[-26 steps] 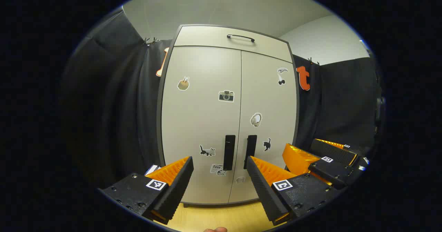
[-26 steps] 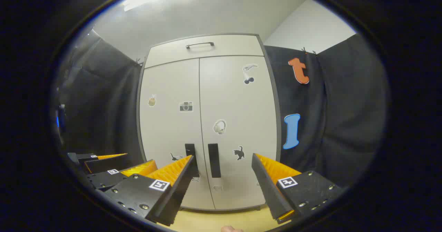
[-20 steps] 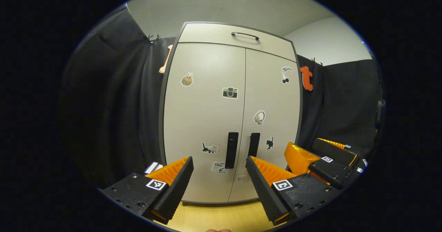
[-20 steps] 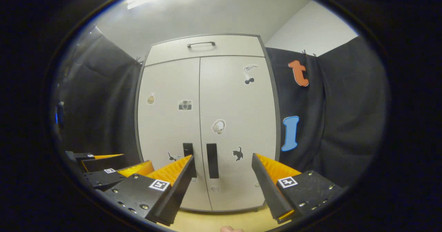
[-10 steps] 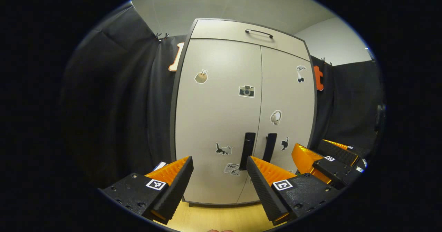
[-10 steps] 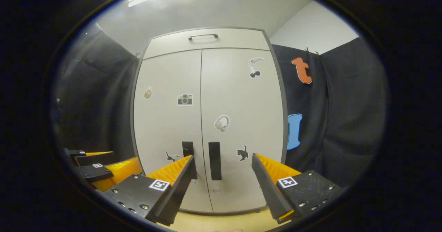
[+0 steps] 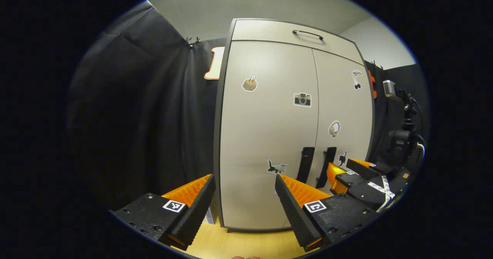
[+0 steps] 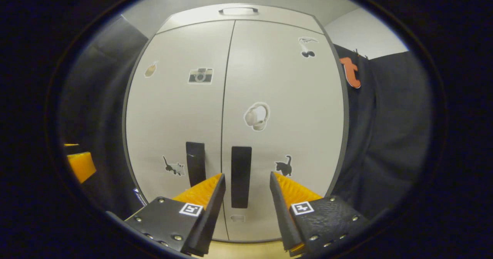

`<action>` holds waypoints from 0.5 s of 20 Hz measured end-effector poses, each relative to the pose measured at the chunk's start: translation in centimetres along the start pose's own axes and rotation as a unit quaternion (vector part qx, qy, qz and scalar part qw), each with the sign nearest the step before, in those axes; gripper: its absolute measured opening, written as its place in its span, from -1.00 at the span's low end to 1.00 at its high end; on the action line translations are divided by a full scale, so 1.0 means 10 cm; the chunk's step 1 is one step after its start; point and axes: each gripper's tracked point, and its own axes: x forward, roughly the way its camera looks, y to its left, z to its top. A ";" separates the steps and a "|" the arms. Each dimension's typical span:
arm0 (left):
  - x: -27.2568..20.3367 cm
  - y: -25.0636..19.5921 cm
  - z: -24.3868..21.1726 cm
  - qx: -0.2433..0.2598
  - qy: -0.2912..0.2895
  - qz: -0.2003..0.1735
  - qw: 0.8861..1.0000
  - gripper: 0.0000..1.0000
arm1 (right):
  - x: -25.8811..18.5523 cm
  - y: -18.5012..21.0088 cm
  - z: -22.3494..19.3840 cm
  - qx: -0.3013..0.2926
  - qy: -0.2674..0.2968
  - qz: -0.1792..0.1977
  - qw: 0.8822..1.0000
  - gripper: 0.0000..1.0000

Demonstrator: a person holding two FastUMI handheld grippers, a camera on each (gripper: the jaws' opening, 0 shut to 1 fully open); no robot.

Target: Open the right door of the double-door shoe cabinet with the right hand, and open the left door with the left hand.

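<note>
Cabinet (image 8: 269,78), both doors closed; right gripper (image 8: 243,191) spread, bracketing right handle (image 8: 241,176) at 6 o'clock to grasp; left gripper (image 7: 244,197) spread, empty, left handle (image 7: 307,164) at 2 o'clock, awaiting turn

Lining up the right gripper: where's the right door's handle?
In the right gripper view, the right door handle stands just right of the door seam, framed between the open right gripper fingers.

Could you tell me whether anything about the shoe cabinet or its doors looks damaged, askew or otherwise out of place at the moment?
Nothing stands out. The left door and right door sit shut and flush, with an even seam between them. Both dark handles hang straight, and the stickers lie flat. The right gripper is open, lined up with the right door's handle.
</note>
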 end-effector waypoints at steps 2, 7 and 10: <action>0.02 0.07 -0.02 -0.003 0.003 0.008 1.000 0.93 | 0.14 0.03 -0.08 0.002 0.013 0.004 1.000 0.36; 0.05 0.20 -0.06 0.002 0.012 0.026 1.000 0.93 | 0.39 0.05 -0.19 0.006 0.026 0.008 1.000 0.10; 0.05 0.23 -0.09 0.002 0.018 0.027 0.999 0.93 | 0.43 0.10 -0.21 0.010 0.030 0.017 0.999 -0.12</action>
